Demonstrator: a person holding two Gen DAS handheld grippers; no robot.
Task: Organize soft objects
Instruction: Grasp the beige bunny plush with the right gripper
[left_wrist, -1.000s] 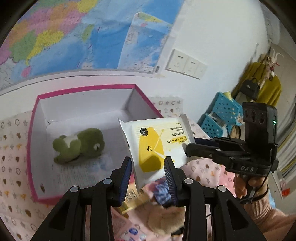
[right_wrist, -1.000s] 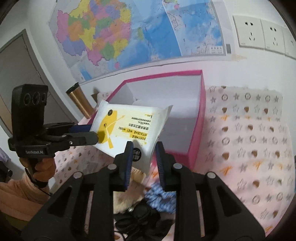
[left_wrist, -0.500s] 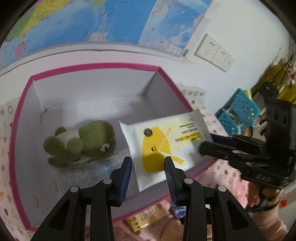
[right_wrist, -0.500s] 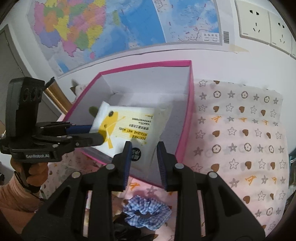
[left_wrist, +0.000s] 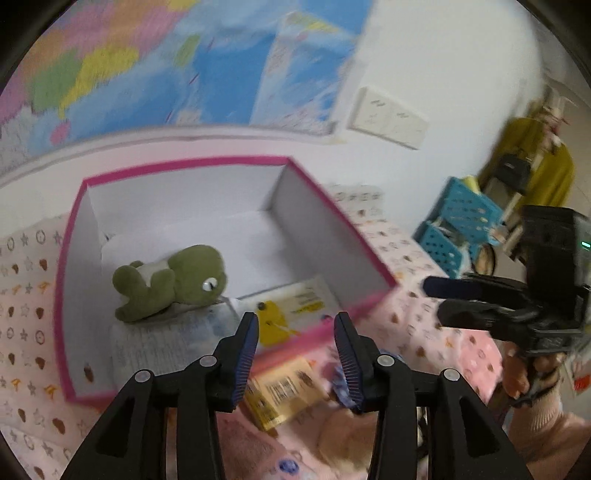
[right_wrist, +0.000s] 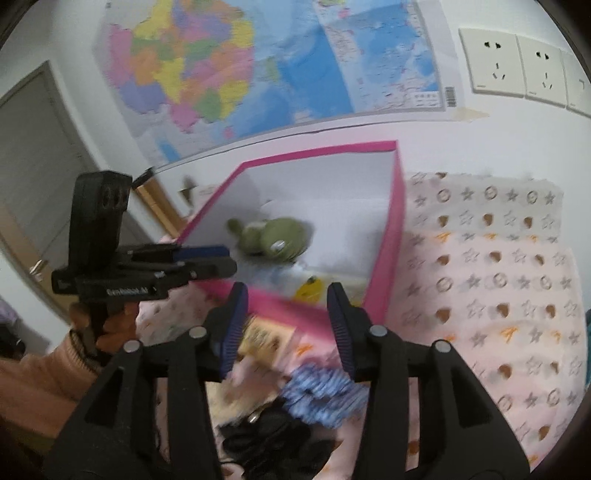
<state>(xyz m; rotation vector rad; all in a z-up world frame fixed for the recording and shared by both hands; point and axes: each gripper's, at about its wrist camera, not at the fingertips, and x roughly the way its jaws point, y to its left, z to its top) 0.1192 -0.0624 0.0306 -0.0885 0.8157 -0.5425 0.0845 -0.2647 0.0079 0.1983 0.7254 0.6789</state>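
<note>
In the pink-rimmed white cardboard box (left_wrist: 332, 218), green plush frog (left_wrist: 173, 280), white-and-yellow wet-wipes pack (left_wrist: 291, 314), print blurred unreadable, left claw (left_wrist: 295, 354) and right claw (right_wrist: 284, 325) both opening, empty.

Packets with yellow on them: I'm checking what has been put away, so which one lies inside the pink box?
The white wet-wipes pack with the yellow graphic, by the green plush frog. The all-yellow barcoded packet lies outside the pink box.

Plush frog (left_wrist: 173, 282), glossy plastic wipes pack (left_wrist: 291, 314), cardboard box (left_wrist: 328, 236)
</note>
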